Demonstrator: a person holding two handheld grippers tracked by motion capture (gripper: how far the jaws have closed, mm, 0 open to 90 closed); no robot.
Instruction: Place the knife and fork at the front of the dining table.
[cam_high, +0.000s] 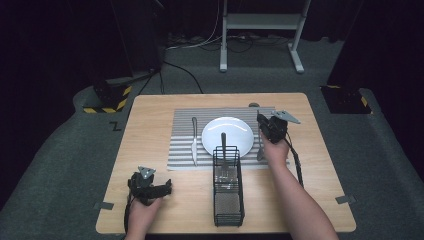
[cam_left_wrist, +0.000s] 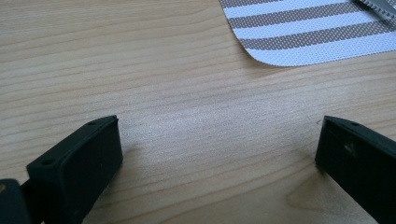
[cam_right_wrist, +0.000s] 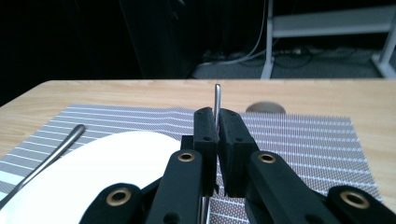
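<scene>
The counter (cam_high: 150, 125) carries a striped mat (cam_high: 182, 135) with a white plate (cam_high: 227, 131) on it. A black wire basket (cam_high: 228, 192) stands in front of the plate. The left tongs (cam_high: 167, 189) are spread wide, low over bare wood. The right tongs (cam_right_wrist: 217, 125) pinch a thin metal handle (cam_right_wrist: 217, 98), upright, over the mat right of the plate.

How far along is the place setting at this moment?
Done: the knife lies left of the plate on the striped placemat. In hand: the right hand-held gripper is shut on a thin metal utensil right of the plate. Left: one utensil stands in the wire caddy.
</scene>
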